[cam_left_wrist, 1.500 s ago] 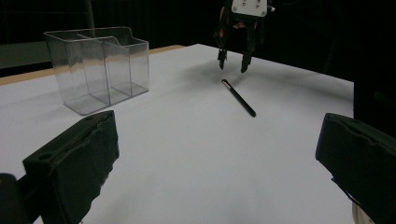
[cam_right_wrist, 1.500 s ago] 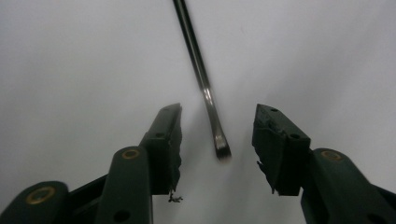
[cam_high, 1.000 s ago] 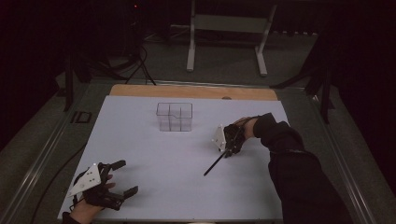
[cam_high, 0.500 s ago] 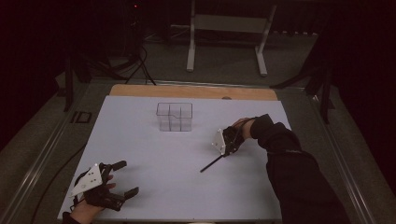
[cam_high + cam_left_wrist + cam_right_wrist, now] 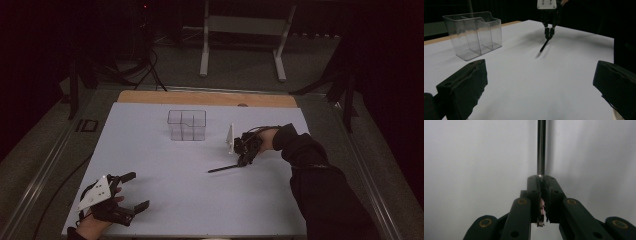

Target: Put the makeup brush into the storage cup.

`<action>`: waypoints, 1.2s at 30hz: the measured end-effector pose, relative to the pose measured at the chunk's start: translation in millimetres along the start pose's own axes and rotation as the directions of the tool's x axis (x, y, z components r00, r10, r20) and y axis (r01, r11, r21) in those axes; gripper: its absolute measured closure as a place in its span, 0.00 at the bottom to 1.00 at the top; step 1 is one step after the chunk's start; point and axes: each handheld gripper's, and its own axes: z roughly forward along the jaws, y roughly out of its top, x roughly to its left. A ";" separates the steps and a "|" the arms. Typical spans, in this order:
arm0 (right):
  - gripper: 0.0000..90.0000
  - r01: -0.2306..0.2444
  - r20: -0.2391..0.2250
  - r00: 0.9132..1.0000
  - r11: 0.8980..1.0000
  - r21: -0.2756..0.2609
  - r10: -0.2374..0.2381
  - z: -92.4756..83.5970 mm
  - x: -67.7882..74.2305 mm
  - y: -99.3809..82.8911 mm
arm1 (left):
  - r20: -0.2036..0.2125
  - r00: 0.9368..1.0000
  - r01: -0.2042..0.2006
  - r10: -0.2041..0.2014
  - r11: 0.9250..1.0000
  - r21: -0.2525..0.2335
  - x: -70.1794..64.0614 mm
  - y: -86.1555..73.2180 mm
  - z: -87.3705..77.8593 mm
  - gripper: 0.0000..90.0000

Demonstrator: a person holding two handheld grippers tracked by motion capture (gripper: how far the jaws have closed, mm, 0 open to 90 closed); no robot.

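My right gripper is shut on one end of a thin dark pen, right of the table's middle. The pen slants down to the left, its free tip close to the white sheet. Along the right gripper's own jaws the pen runs straight ahead from the shut tips. From the left gripper view the pen hangs from that gripper over the sheet. My left gripper rests at the near left corner, open, with nothing between its black pads. A clear plastic organiser with several compartments stands behind the middle.
A white sheet covers the table, with a wooden strip along its far edge. Metal rails run down both sides. A grey stand and cables lie on the dark floor beyond. A dark sleeve reaches in at the right.
The right gripper has swung the pen flatter and shifted slightly left and away from the person. The left gripper has barely moved.
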 end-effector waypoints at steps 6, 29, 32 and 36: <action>0.92 -0.130 -0.015 0.991 0.992 0.006 0.130 -2.8 4.4 -1.7 | -0.012 1.000 -0.012 0.012 0.999 0.035 -2.0 2.6 4.4 0.01; 0.93 -0.236 -0.022 0.972 0.965 -0.112 0.235 -21.4 25.5 -11.5 | 0.083 0.991 -0.117 0.103 0.977 0.179 -12.8 40.0 73.7 0.01; 0.93 -0.235 -0.003 0.972 0.965 -0.116 0.236 -26.0 26.8 -10.6 | 0.093 0.991 -0.116 0.099 0.973 0.201 -12.8 45.3 84.3 0.01; 0.93 -0.244 -0.001 0.969 0.961 -0.127 0.246 -31.1 27.4 -9.6 | 0.147 0.985 -0.119 0.086 0.965 0.233 -9.9 53.1 96.6 0.01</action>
